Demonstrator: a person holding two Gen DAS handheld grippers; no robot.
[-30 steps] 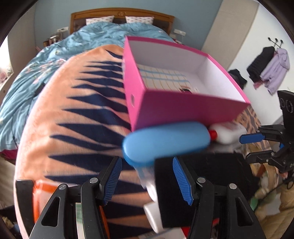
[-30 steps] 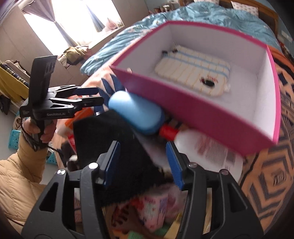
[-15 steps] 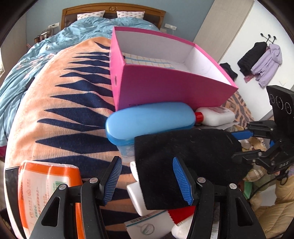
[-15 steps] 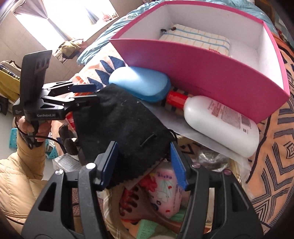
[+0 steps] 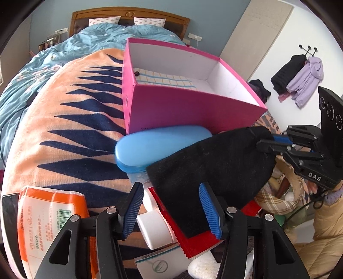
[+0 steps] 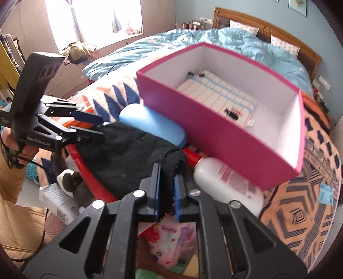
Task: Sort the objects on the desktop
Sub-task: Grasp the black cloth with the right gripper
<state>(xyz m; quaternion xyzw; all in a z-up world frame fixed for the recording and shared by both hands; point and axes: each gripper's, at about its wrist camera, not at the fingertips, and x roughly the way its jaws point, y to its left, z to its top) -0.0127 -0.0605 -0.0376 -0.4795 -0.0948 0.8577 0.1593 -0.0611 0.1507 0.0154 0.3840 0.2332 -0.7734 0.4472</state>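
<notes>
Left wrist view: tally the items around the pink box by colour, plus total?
Blue: 1, the glasses case
Black: 1, the cloth pouch
Red: 1, the toothed-edge sheet
Orange: 1, the tissue pack
Total: 4

One pink box (image 5: 188,111), one blue case (image 5: 158,148), one black pouch (image 5: 214,163), two pillows (image 5: 104,21).

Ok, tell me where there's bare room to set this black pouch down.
Free: the pink box floor right of the striped cloth, and the blanket left of the box. Crowded: in front of the box, around the blue case and white bottle.
</notes>
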